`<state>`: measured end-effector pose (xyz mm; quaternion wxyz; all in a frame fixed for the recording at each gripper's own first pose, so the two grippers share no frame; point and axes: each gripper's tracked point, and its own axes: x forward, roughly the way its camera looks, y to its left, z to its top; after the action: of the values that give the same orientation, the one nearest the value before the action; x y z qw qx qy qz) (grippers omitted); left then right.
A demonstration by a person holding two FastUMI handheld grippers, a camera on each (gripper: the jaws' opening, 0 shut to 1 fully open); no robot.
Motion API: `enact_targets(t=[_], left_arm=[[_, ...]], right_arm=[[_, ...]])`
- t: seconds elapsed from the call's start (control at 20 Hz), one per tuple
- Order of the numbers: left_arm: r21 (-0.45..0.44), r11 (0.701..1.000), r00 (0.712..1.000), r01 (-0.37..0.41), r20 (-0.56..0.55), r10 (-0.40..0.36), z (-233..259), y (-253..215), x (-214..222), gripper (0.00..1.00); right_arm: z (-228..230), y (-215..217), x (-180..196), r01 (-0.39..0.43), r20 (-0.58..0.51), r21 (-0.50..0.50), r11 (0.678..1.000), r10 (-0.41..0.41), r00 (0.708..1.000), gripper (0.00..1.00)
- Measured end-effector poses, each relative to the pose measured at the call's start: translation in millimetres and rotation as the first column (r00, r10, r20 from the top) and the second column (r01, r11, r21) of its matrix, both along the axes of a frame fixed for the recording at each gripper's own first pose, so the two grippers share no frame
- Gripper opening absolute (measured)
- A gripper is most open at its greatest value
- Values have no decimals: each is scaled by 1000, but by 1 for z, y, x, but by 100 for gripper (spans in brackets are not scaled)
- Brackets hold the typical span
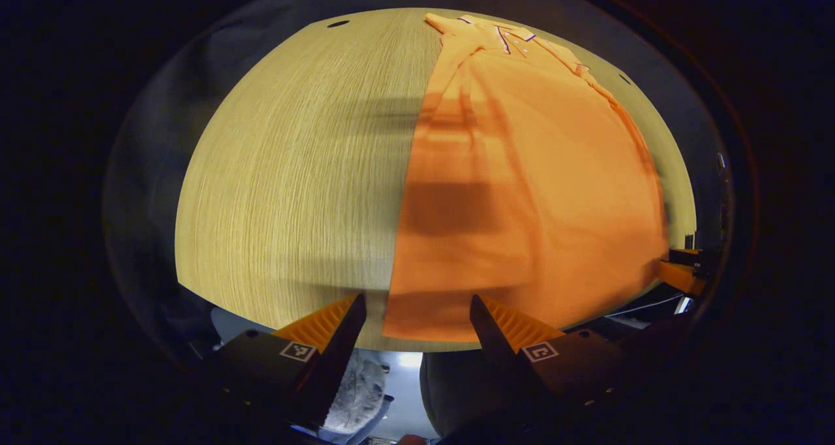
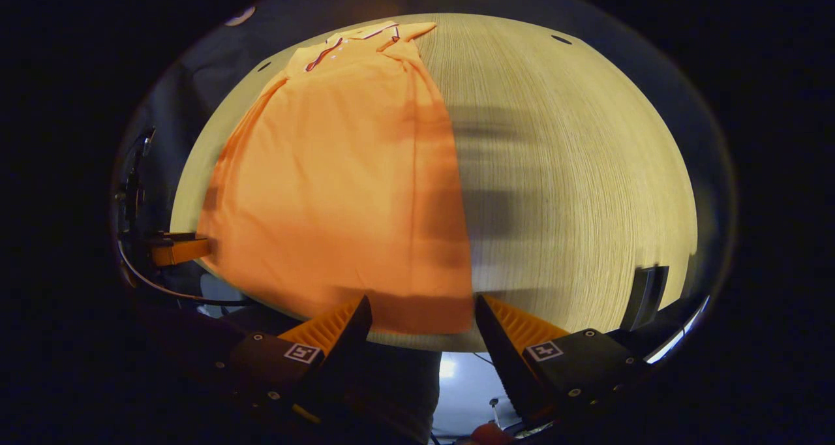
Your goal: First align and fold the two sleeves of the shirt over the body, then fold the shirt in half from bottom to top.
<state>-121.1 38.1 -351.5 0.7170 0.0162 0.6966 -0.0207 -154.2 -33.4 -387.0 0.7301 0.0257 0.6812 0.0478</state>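
An orange polo shirt (image 1: 522, 190) lies flat on the wooden table (image 1: 293, 171), collar at the far end, both sleeves folded in over the body so its sides run straight. My left gripper (image 1: 417, 308) is open just above the hem's left corner at the table's near edge, with nothing between its fingers. In the right gripper view the same shirt (image 2: 339, 184) fills the left half of the table (image 2: 574, 171), and my right gripper (image 2: 423, 309) is open over the hem's right corner. The right gripper (image 1: 682, 269) also shows at the right edge of the left gripper view.
The left gripper (image 2: 173, 249) with its cable shows at the left edge of the right gripper view. A dark upright object (image 2: 646, 295) stands at the table's near right edge. Small dark holes (image 1: 338, 23) mark the table's far side. Floor shows below the near edge.
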Motion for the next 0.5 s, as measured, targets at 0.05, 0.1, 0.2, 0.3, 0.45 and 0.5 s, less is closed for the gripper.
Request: enact_targets(t=[0.05,0.1,0.2,0.3,0.45,0.5], left_arm=[[-1,1000,1000,15,-7,-15,1,-4,0,98],[0,999,999,32,-10,-32,-2,-7,1,98],[-4,998,998,63,-15,-63,-2,-19,1,99],[-4,997,997,75,-24,-75,-2,-26,-1,95],[-7,996,995,86,-41,-86,-3,-29,0,95],[-4,998,997,69,-39,-69,-4,-28,2,89]], right_arm=[[0,1,0,-4,-7,-8,1000,4,1000,98],[-1,2,0,-12,-13,-12,1000,12,1000,98],[-1,6,-6,-52,-39,-13,999,51,998,100],[-1,10,-13,-91,-82,-20,996,89,993,99],[-4,-2,-12,-112,-104,-98,989,101,989,73],[-4,-1,-11,-97,-112,-99,990,86,990,71]])
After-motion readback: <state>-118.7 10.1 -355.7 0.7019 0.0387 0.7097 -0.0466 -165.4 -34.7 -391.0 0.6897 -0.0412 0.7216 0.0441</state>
